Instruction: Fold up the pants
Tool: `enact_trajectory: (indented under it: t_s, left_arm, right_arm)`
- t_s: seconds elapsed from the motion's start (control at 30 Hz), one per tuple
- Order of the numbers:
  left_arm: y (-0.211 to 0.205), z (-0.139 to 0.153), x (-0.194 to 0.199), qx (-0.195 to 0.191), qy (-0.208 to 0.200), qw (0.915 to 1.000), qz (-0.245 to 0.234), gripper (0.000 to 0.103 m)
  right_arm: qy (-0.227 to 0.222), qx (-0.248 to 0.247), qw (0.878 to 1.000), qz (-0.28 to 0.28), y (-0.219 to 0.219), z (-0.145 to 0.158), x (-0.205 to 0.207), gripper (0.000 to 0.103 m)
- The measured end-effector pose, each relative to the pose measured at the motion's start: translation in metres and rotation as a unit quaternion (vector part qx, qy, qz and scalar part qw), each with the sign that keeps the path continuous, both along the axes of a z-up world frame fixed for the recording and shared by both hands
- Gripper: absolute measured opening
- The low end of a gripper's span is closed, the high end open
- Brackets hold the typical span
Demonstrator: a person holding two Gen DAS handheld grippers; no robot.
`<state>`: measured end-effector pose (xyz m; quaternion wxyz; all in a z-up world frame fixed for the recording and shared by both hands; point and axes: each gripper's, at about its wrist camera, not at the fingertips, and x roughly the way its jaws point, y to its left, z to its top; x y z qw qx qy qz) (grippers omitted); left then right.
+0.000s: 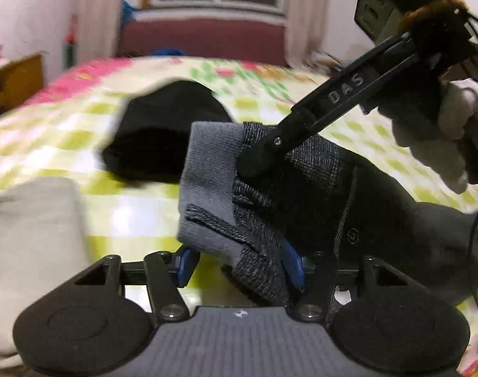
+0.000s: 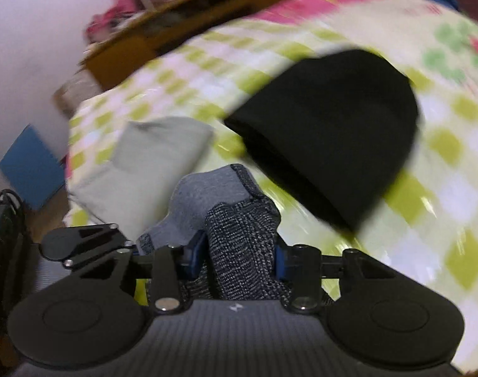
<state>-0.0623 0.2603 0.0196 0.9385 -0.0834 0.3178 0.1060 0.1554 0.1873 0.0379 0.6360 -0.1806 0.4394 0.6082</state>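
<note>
both tongs, the left gripper (image 1: 239, 259) and the right gripper (image 2: 235, 256), are pinching the dark grey woven pants (image 1: 301, 188), lifting them over the checked green and white bed cover (image 1: 138, 220) to fold them.

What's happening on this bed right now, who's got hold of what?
A person is folding dark grey pants over a bed with a green checked cover. The left hand-held gripper and the right hand-held gripper are each clamped on the waistband end, whose lighter grey lining shows. The rest of the pants trails to the right. A folded black garment and a folded light grey one already lie on the cover.
</note>
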Motion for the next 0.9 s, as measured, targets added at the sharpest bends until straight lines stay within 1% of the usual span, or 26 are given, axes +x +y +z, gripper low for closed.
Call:
enact_trajectory:
  t_s: [0.03, 0.07, 0.1, 0.13, 0.17, 0.2, 0.27, 0.33, 0.37, 0.43, 0.47, 0.53, 0.57, 0.63, 0.7, 0.77, 0.8, 0.83, 0.87, 0.9]
  left_arm:
    - [0.001, 0.0, -0.005, 0.02, 0.0, 0.9996, 0.018, 0.07]
    - [0.004, -0.004, -0.008, 0.045, 0.01, 0.9981, 0.041, 0.07]
    - [0.007, -0.011, -0.007, 0.06, 0.032, 0.9958, 0.061, 0.07]
    - [0.01, -0.017, -0.006, 0.07, 0.056, 0.9931, 0.077, 0.07]
    - [0.012, -0.022, -0.006, 0.075, 0.072, 0.9907, 0.088, 0.07]
    - [0.012, -0.023, -0.009, 0.078, 0.076, 0.9899, 0.09, 0.07]
    - [0.005, -0.018, -0.015, 0.099, 0.069, 0.9887, 0.089, 0.07]
    - [-0.003, -0.013, -0.019, 0.128, 0.065, 0.9858, 0.087, 0.07]
    - [-0.007, -0.01, -0.02, 0.141, 0.061, 0.9844, 0.087, 0.07]
    - [-0.012, -0.001, -0.02, 0.152, 0.043, 0.9844, 0.077, 0.07]
    - [-0.018, 0.004, -0.017, 0.155, 0.033, 0.985, 0.069, 0.071]
    - [-0.033, 0.01, -0.01, 0.154, 0.012, 0.9869, 0.048, 0.072]
    - [-0.041, 0.011, -0.004, 0.149, 0.002, 0.9884, 0.032, 0.073]
    - [-0.059, 0.009, 0.012, 0.143, -0.01, 0.9897, -0.001, 0.073]
    - [-0.081, 0.005, 0.029, 0.141, -0.019, 0.989, -0.039, 0.074]
    - [-0.104, 0.001, 0.049, 0.131, -0.018, 0.9882, -0.077, 0.075]
    - [-0.111, -0.001, 0.057, 0.127, -0.012, 0.9874, -0.093, 0.077]
    - [-0.118, -0.006, 0.063, 0.132, -0.003, 0.9864, -0.097, 0.077]
    - [-0.122, -0.013, 0.07, 0.148, 0.016, 0.9846, -0.092, 0.077]
    - [-0.123, -0.021, 0.074, 0.159, 0.037, 0.9827, -0.088, 0.077]
  right_arm:
    - [-0.008, 0.005, 1.0, 0.009, 0.011, -0.003, -0.003, 0.045]
    - [-0.017, 0.004, 1.0, 0.011, 0.024, -0.013, -0.005, 0.051]
    - [-0.019, -0.008, 1.0, 0.006, 0.038, -0.025, -0.005, 0.055]
    - [-0.026, -0.029, 0.999, 0.001, 0.052, -0.04, -0.006, 0.06]
    - [-0.042, -0.047, 0.998, -0.007, 0.061, -0.05, -0.007, 0.06]
    - [-0.056, -0.05, 0.997, -0.012, 0.065, -0.055, -0.008, 0.06]
    - [-0.045, -0.015, 0.999, -0.023, 0.054, -0.046, -0.006, 0.059]
    - [-0.035, 0.031, 0.998, -0.042, 0.03, -0.023, 0.001, 0.058]
    - [-0.038, 0.051, 0.997, -0.054, 0.014, -0.01, 0.005, 0.058]
    - [-0.055, 0.083, 0.99, -0.095, -0.021, 0.015, 0.017, 0.058]
    - [-0.069, 0.095, 0.985, -0.126, -0.047, 0.025, 0.023, 0.058]
    - [-0.098, 0.1, 0.972, -0.188, -0.095, 0.034, 0.029, 0.058]
    - [-0.11, 0.095, 0.964, -0.221, -0.125, 0.034, 0.027, 0.059]
    - [-0.108, 0.077, 0.951, -0.278, -0.177, 0.025, 0.019, 0.06]
    - [-0.084, 0.06, 0.943, -0.317, -0.218, 0.005, 0.012, 0.06]
    - [-0.055, 0.043, 0.938, -0.339, -0.242, -0.017, 0.011, 0.059]
    - [-0.053, 0.028, 0.936, -0.346, -0.248, -0.031, 0.011, 0.057]
    - [-0.075, -0.001, 0.928, -0.365, -0.252, -0.046, 0.014, 0.055]
    - [-0.094, -0.033, 0.911, -0.4, -0.257, -0.061, 0.019, 0.055]
    - [-0.086, -0.051, 0.898, -0.428, -0.269, -0.074, 0.027, 0.05]
